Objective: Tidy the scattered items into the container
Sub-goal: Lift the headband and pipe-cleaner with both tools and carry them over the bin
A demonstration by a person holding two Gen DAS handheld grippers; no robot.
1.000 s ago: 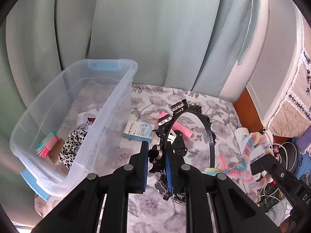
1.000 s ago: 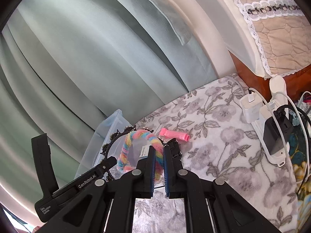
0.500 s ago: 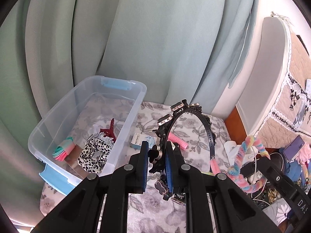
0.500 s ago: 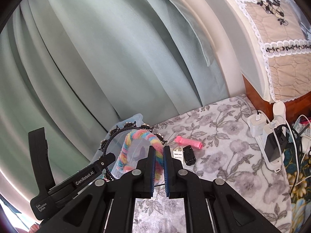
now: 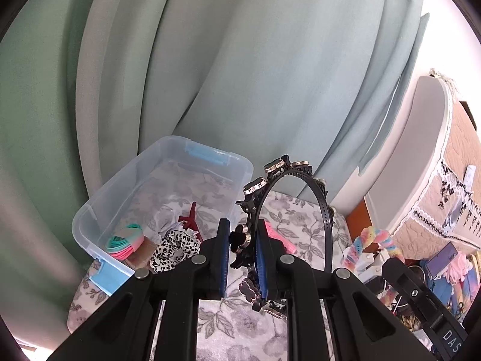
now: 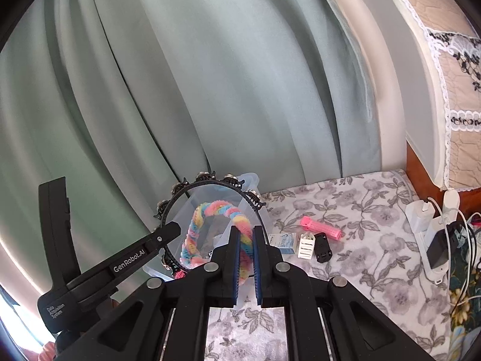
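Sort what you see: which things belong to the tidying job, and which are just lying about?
Job: clear bin; black headband, rainbow headband, both gripped; pink roller; small box.
Lying about: chargers; curtain.

Your left gripper's black fingers (image 5: 221, 258) cover the near end of the black studded plastic headband (image 5: 323, 207). The clear plastic bin (image 6: 254, 180) sits mostly hidden behind both headbands, and the small white printed box's (image 6: 282, 240) lettering is unreadable.

clear glossy plastic container (image 5: 90, 210), fuzzy rainbow headband (image 6: 216, 207)
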